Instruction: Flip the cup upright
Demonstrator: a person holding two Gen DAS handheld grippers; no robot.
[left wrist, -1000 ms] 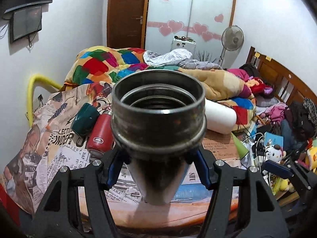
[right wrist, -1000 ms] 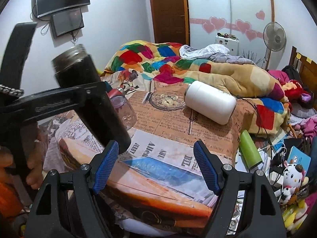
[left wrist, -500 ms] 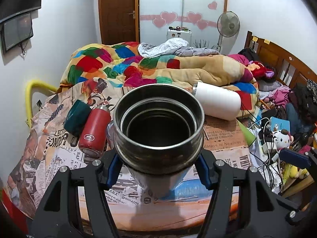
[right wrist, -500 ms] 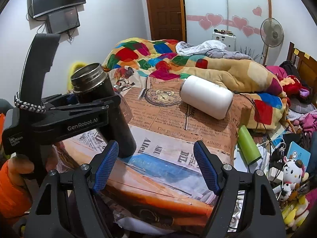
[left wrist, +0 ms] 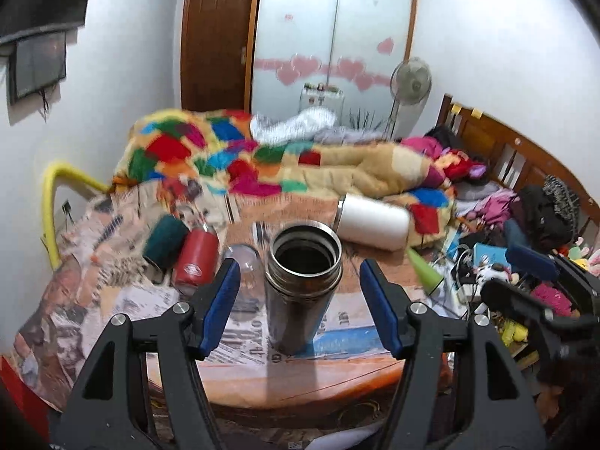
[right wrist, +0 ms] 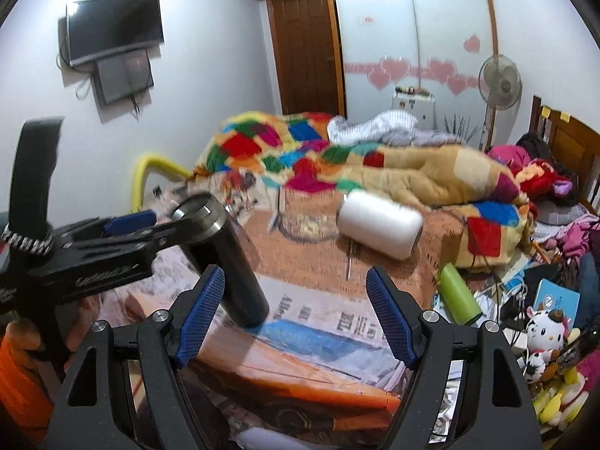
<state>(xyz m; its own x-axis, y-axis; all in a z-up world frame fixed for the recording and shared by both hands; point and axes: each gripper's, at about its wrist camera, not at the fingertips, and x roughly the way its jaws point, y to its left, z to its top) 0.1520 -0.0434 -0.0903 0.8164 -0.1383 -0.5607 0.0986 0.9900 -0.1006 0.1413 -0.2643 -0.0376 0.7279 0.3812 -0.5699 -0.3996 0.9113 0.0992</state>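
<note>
A dark steel cup stands upright on the newspaper-covered table, open mouth up. My left gripper is open; its blue pads stand apart on either side of the cup, not touching it. In the right wrist view the same cup shows at the left, with the left gripper's black frame beside its rim. My right gripper is open and empty, to the right of the cup.
A white bottle lies on its side behind the cup. A red bottle, a dark green cup and a clear glass lie at the left. A green bottle lies at the right edge. Bed and clutter beyond.
The left gripper lowered the cup onto the table, opened and drew back from it. The right gripper stayed open and shifted little.
</note>
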